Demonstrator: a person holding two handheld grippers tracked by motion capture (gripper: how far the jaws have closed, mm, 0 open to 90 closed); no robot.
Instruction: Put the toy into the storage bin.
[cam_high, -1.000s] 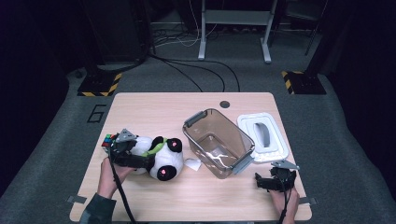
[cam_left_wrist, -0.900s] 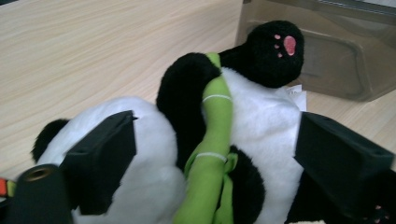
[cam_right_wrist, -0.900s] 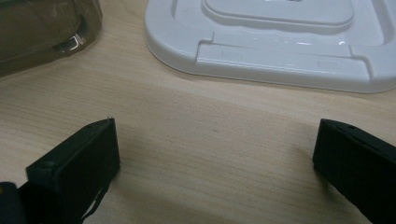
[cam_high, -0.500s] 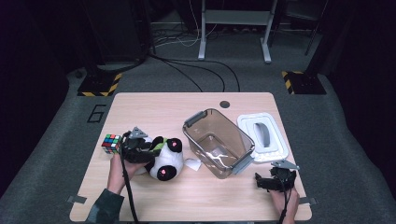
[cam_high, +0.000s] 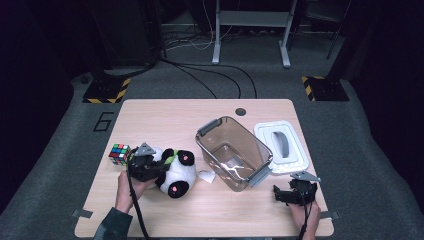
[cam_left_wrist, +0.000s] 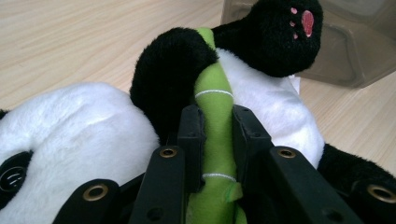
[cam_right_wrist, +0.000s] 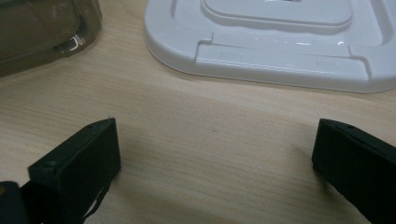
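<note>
Two black jaws of the left gripper (cam_left_wrist: 214, 135) have just been closing and now pinch the toy panda's (cam_high: 175, 172) green stalk (cam_left_wrist: 215, 116) beside the clear box (cam_high: 232, 152). Next comes lifting it gently into the box. The right gripper (cam_right_wrist: 215, 158) rests spread wide.

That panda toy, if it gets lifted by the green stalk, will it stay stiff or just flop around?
Probably flop. The panda toy looks like soft plush, so its body should sag and swing below the green stalk that the left hand-held gripper is pinching. It is likely light for its size. The fuzzy fabric seems unlikely to slip, and it should not roll far if pushed.
</note>
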